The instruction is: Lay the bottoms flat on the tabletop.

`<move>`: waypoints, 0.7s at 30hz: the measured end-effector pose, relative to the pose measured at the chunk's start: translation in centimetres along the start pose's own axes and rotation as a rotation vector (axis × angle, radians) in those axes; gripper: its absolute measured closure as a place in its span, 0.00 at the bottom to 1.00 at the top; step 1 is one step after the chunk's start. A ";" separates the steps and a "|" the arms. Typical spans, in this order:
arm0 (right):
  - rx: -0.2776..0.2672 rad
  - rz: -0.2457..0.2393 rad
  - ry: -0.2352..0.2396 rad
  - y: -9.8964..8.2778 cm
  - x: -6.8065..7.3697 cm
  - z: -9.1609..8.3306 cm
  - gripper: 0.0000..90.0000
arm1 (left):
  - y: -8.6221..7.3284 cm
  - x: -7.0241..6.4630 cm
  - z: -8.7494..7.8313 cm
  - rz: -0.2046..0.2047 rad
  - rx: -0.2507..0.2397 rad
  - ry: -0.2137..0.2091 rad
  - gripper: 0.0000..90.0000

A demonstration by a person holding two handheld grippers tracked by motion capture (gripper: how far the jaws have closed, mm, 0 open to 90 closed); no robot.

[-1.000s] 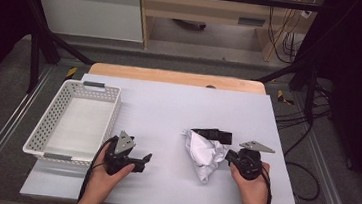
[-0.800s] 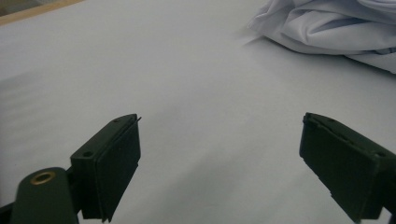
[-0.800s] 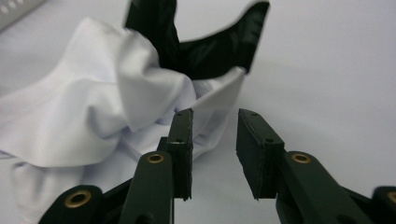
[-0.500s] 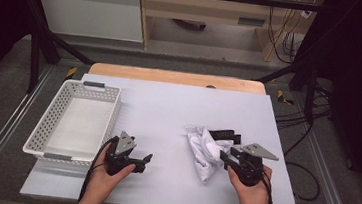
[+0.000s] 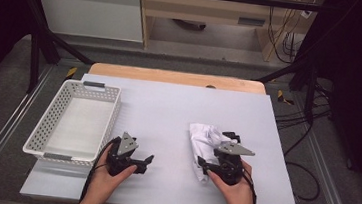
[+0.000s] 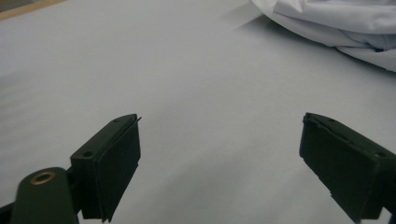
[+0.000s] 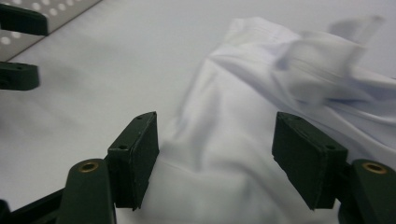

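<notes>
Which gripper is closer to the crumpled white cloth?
Right. The right gripper sits at the white cloth, its jaws open with cloth between them, having just been opening. The left gripper rests apart from it on the bare table, toward the basket.

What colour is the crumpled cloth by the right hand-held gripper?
White; the cloth shows best in the right gripper view.

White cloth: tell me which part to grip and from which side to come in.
Probably best to grip the raised fold at the near end of the white cloth, coming in low from the person's side. The right gripper already faces it, fingers apart over the bunched fabric, which stands off the table there; flatter parts offer less to pinch.
</notes>
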State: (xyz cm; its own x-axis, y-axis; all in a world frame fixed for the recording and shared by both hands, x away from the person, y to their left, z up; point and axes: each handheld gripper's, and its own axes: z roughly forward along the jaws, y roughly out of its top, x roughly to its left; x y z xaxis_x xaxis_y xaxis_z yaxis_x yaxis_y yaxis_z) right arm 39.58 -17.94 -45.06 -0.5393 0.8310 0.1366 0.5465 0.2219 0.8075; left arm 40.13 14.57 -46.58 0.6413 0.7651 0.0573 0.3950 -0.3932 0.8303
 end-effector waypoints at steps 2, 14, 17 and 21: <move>0.020 -0.008 0.001 0.2 0.8 1.0 0.31 | 0.0 0.0 0.1 0.001 0.001 -0.002 0.14; 0.084 -0.133 -0.074 0.3 2.3 3.8 0.95 | 0.0 0.1 0.0 0.001 0.000 0.001 0.14; 0.082 -0.157 -0.047 0.4 2.8 3.7 0.95 | 0.0 0.0 0.0 0.003 -0.001 0.001 0.14; 0.053 -0.208 0.054 0.6 4.4 3.4 0.95 | 0.0 0.1 0.0 0.002 0.000 0.004 0.14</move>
State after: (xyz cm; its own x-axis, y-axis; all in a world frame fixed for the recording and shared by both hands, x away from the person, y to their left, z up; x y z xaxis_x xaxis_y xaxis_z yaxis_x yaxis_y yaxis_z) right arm 39.67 -12.40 -45.91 -0.6771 0.7359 0.0018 0.4519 0.4138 0.7903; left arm 40.23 14.65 -46.56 0.6394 0.7664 0.0616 0.3934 -0.3950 0.8302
